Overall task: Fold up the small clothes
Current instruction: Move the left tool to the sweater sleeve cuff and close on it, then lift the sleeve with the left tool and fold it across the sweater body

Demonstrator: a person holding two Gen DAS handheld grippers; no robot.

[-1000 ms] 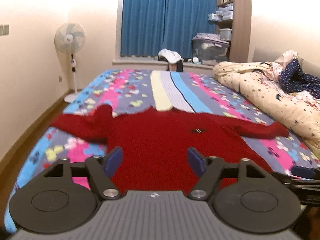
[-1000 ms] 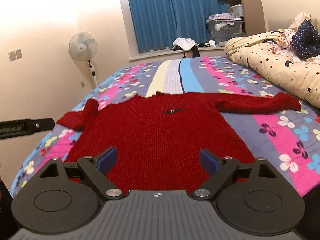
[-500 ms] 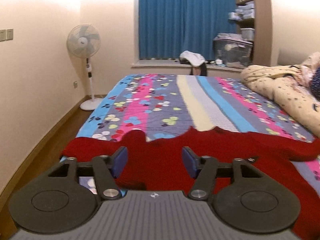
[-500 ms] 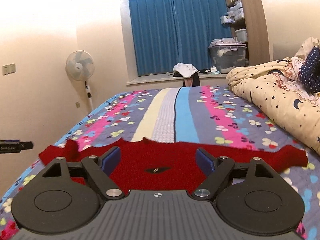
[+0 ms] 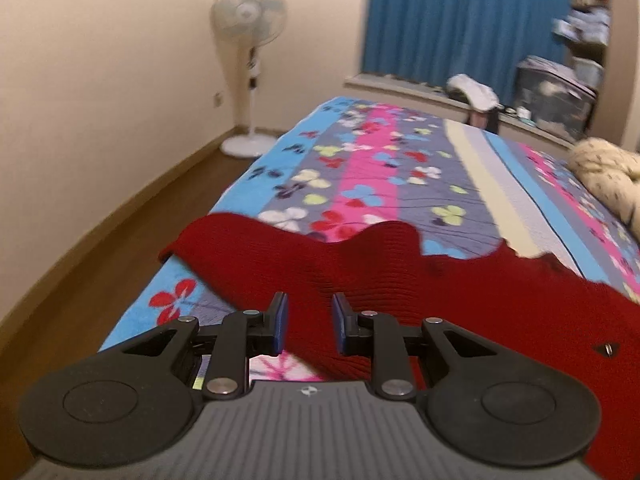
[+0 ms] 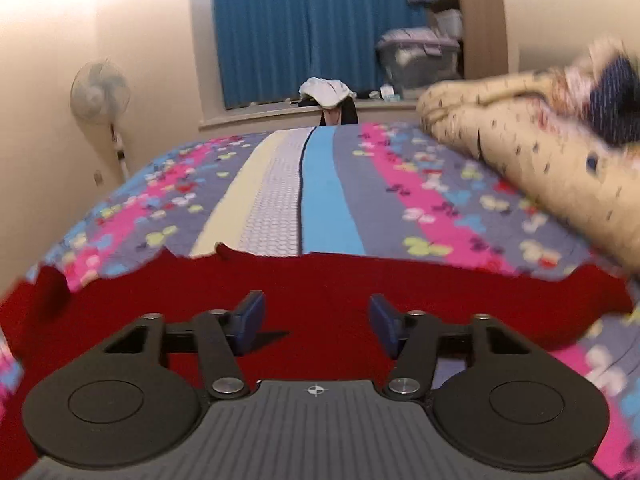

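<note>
The left gripper [image 5: 307, 322] had its two blue pads close together, and they were closing. The dark red knitted sweater [image 5: 420, 280] showed in the gap between them, down by its left sleeve [image 5: 240, 248]. The pads did not seem to press on the wool yet, so nothing was held.

The right gripper [image 6: 316, 322] had its jaws wider apart, and they were closing too. Red wool lay under them, near the top middle of the sweater. It looked like it hovered over the cloth and was not pinching it. The picture was blurry there, so that was hard to be sure of.

The sweater lay spread out flat on the bed with the flowery striped cover [image 6: 328, 184]. Its neck pointed away toward the blue curtain [image 6: 312, 28], and its right sleeve [image 6: 580, 292] stretched out to the side, toward the cream star blanket [image 6: 520, 160].

The sweater looked soft, floppy and light. It would likely sag and bend wherever it was lifted, and the knit could stretch if pulled hard. It did not look slippery, so the pads should hold it well. Good places to grab were probably the sleeve near the cuff or the shoulder edge, pinching only the top layer so the bed cover stayed down.
</note>
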